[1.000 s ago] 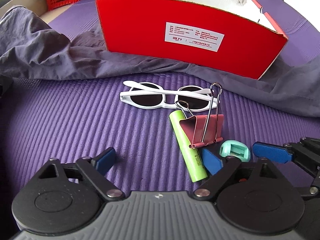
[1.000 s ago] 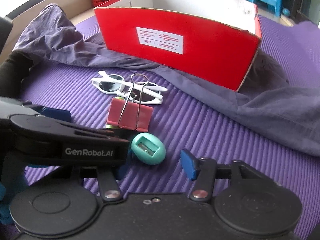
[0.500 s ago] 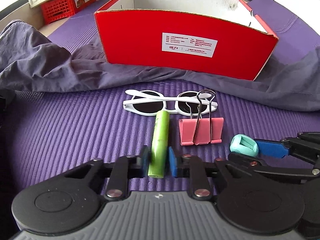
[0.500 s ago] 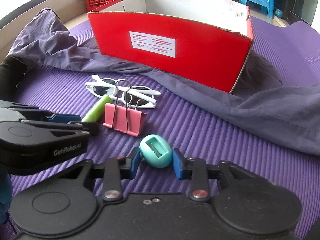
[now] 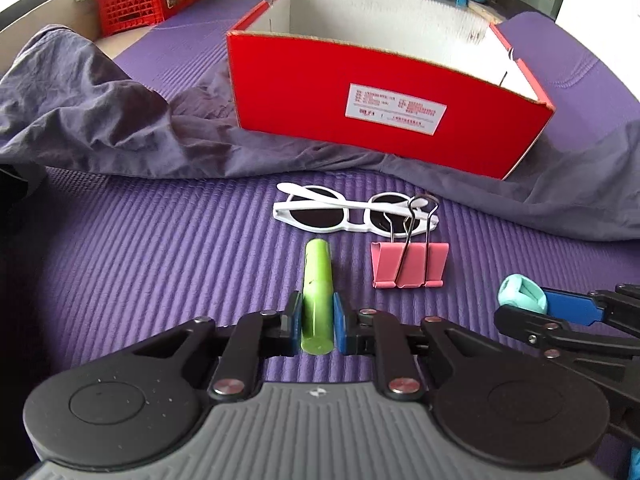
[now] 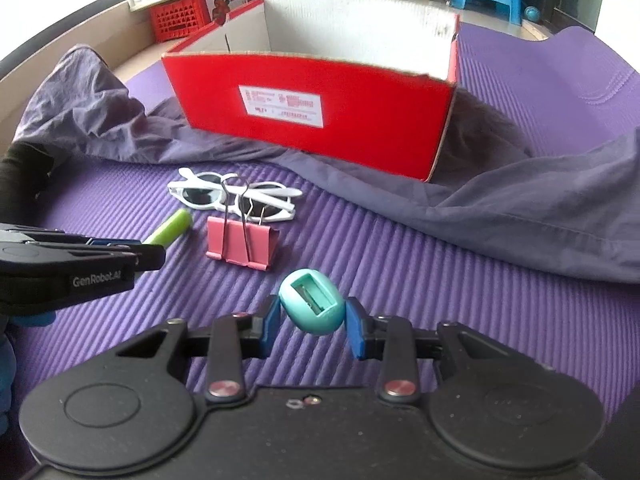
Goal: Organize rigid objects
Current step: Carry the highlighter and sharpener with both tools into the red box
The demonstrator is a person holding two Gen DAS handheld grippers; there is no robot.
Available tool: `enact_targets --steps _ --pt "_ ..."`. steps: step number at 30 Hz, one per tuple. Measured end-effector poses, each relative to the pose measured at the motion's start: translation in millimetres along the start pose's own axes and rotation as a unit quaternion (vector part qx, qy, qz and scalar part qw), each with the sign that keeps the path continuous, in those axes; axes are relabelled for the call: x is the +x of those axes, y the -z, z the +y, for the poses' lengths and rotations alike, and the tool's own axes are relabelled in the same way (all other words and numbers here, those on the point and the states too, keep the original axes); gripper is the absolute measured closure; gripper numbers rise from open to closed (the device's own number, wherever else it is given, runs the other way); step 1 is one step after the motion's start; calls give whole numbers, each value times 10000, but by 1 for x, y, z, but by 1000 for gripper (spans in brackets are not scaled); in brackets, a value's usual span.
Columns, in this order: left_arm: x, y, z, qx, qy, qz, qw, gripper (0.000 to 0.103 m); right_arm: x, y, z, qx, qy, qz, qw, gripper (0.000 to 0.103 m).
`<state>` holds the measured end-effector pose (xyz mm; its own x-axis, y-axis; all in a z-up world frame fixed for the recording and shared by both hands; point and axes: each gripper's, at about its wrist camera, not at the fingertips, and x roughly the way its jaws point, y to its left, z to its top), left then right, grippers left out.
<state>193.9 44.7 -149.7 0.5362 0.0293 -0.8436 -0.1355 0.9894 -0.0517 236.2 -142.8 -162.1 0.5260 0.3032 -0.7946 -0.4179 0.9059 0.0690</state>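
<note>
1. Left gripper [image 5: 316,322]: jaws closed onto the green tube [image 5: 317,296], gripped near its near end; the far end points toward the glasses [image 5: 354,216]. Whether it is clear of the mat [image 5: 140,260] cannot be told.
2. Right gripper [image 6: 312,326]: jaws pinching the teal sharpener [image 6: 312,306] across its sides, slot facing up.
3. Pink clip [image 5: 410,266] and glasses lie mid-mat, touching, in front of the red box [image 5: 380,112].
4. Judged step: carry both items into the box. Advice: lift straight up, clear the near wall and the grey cloth [image 5: 100,120], release low inside.
5. The tube is held off-centre and may tilt; the rounded sharpener may slip.
6. Box floor is hidden behind its near wall, so its contents are unknown. The label text is illegible.
</note>
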Motion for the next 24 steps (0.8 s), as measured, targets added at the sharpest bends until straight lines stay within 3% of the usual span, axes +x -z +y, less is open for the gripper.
enact_targets --steps 15,24 --pt "-63 -15 12 -263 505 -389 9976 87 -70 -19 -3 123 -108 -593 9981 70" --pt "-98 -47 16 -305 682 -781 9941 87 -104 -42 7 -15 -146 -910 9957 69"
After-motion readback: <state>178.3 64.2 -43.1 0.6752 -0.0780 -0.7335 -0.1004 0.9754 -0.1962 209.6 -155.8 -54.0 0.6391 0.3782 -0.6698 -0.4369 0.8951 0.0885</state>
